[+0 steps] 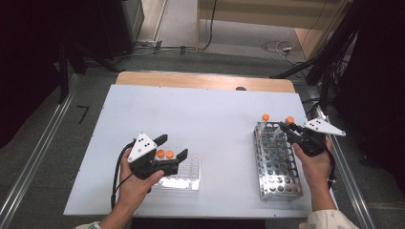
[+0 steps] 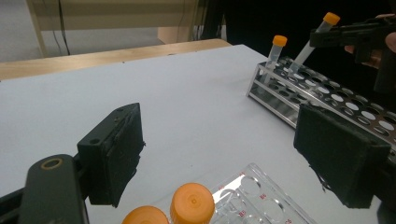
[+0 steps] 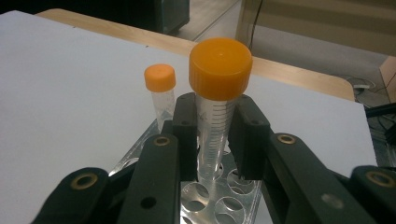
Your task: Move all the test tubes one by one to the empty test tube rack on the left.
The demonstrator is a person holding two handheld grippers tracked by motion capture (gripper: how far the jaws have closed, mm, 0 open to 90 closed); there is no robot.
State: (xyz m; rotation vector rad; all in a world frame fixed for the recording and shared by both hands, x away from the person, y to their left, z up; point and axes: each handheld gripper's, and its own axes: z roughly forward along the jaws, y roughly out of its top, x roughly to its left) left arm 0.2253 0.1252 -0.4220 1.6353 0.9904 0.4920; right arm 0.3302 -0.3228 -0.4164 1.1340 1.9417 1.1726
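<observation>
over the metal rack (image 1: pixel 279 179) (one tube (image 1: pixel 265 117) seated), right gripper (image 3: pixel 214 135) clamps a capped tube (image 3: pixel 217 100); left gripper (image 2: pixel 219 154) gapes.

We are seeing printed graduation lines running down the clear tube (image 3: pixel 212 135) under its orange cap, with no figures legible. Small red marks beside the clear plastic rack's (image 2: pixel 261 196) wells are staying unreadable.

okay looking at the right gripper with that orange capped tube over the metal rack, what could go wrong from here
1. The right gripper clamps the held tube on its smooth clear wall below the cap, so the tube might slip or tilt.
2. The standing tube is close beside it in the metal rack; a sideways drift could knock it.
3. The tube's tip looks near the rack holes and could catch.
</observation>
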